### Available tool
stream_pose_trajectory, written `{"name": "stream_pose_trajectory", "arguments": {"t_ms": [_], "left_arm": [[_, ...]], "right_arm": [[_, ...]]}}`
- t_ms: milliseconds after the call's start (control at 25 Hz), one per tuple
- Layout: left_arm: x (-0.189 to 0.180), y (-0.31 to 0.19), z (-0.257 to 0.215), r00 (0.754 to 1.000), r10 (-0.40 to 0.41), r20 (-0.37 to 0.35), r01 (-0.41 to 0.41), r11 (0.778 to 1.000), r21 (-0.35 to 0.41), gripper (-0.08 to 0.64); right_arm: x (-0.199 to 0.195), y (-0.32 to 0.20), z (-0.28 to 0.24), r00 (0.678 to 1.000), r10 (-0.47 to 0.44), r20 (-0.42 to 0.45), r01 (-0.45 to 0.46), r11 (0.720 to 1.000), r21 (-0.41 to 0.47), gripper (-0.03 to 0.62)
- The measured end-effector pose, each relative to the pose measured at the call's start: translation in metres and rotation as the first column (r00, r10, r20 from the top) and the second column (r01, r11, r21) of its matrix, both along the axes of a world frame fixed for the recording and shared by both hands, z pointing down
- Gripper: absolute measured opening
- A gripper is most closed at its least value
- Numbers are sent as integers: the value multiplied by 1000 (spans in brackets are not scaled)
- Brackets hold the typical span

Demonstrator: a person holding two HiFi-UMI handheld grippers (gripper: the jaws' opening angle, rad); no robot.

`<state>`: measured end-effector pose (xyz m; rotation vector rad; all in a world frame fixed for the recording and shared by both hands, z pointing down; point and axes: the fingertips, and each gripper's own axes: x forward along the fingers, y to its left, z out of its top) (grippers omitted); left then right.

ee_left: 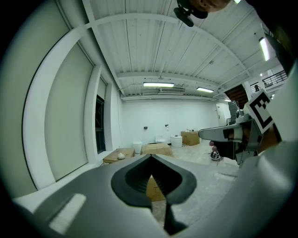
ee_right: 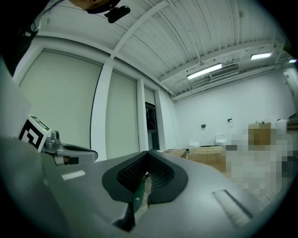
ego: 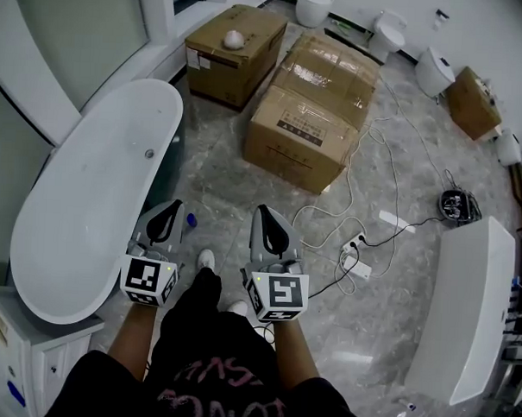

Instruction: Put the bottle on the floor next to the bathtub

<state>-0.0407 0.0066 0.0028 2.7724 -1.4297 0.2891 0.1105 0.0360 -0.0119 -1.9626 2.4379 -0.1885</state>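
- Blue cap of the bottle (ego: 191,218) visible low on the marble floor (ego: 219,180), just beside the white bathtub (ego: 98,187); body hidden.
- Left gripper (ego: 174,206): jaws together, nothing held.
- Right gripper (ego: 263,210): same, pressed together, empty.
- Placement judged done; only stepping away left.

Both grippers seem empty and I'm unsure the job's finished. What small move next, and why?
Probably look down at the small blue object on the floor beside the bathtub; it may be the bottle, too small to tell. The left gripper and right gripper are shut on nothing.
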Motion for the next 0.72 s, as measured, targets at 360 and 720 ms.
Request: {"name": "stream_pose_trajectory", "arguments": {"t_ms": [360,720], "left_arm": [[-5,2,-5,1000,-9,-5,9,1000,0,2],[-8,8,-5,1000,-14,-8,14,1000,4,2]], "right_arm": [[-5,2,-2,1000,-13,-10,13,1000,0,12],[-8,7,-3,1000,-14,-14,14,1000,0,12]]}}
